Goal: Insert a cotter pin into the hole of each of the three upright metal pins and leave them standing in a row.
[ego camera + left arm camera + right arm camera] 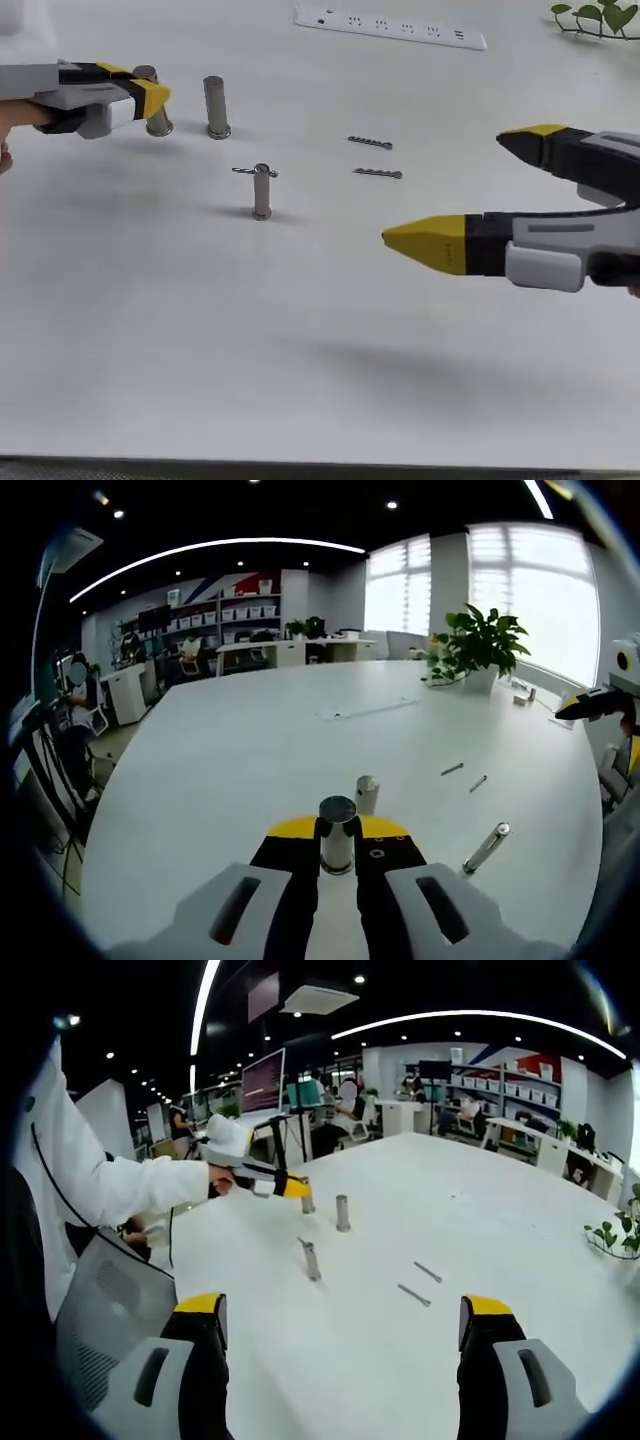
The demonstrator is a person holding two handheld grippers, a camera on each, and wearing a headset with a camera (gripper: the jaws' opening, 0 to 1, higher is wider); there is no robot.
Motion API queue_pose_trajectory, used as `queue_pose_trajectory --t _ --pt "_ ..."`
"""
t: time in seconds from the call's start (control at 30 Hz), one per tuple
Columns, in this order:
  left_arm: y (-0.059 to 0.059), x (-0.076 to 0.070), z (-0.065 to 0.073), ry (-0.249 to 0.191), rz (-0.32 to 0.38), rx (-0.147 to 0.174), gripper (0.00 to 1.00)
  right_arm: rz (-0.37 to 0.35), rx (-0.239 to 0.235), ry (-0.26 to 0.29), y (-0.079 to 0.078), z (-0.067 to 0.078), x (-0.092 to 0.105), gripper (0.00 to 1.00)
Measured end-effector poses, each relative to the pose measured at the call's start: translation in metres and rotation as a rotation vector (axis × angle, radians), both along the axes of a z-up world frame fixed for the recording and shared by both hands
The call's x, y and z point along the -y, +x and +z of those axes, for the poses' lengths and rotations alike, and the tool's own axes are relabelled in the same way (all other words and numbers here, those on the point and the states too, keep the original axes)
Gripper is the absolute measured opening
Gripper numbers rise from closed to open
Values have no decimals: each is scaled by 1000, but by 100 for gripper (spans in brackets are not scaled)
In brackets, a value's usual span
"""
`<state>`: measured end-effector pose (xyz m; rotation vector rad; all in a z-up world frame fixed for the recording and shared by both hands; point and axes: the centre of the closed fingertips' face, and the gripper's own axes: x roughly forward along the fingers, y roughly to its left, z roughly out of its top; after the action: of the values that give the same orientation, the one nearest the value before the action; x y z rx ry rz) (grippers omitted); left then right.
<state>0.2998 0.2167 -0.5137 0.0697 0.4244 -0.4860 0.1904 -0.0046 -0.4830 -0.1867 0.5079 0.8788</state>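
L gripper [152,97] is clamped on one upright metal pin [158,124], far-left of the cottered pin [262,190], w/ a bare pin [216,107] beside it. R gripper [442,188] hangs right of the cottered pin, jaws spread wide. Two loose cotter pins [377,173] lie btwn them.

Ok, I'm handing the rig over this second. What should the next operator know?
Left gripper: shut on the leftmost pin, which stands upright on the table.
Right gripper: open, empty, above the table to the right of the pins.
Middle pin: upright, no cotter pin.
Near pin: upright, fitted cotter pin through its hole. Done.
Far loose cotter pin and near loose cotter pin lie flat on the table.
Left: fit those two, then bring the near pin into line with the other two.
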Motion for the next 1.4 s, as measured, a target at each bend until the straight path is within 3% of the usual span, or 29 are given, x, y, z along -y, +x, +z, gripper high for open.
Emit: queue_pose_trajectory --t 0.17,0.33,0.57,0.77,0.87,1.1,1.4 --pt "-18 12 26 30 -20 26 9 12 5 10 0 1 -2 94" --pt "-36 25 48 26 -39 52 9 17 11 22 -2 3 -4 94" --pt "-55 39 61 4 -33 53 9 16 21 39 -7 6 -4 95" --pt "-70 52 54 20 -25 40 9 22 23 38 -9 4 -3 94" --pt "-74 54 49 3 -34 25 9 24 19 46 -12 4 -4 94" --pt "-88 76 36 -8 -43 -10 9 25 8 56 -18 2 -5 94" --pt "-93 93 18 39 -80 -33 9 36 -12 48 -24 -5 0 94"
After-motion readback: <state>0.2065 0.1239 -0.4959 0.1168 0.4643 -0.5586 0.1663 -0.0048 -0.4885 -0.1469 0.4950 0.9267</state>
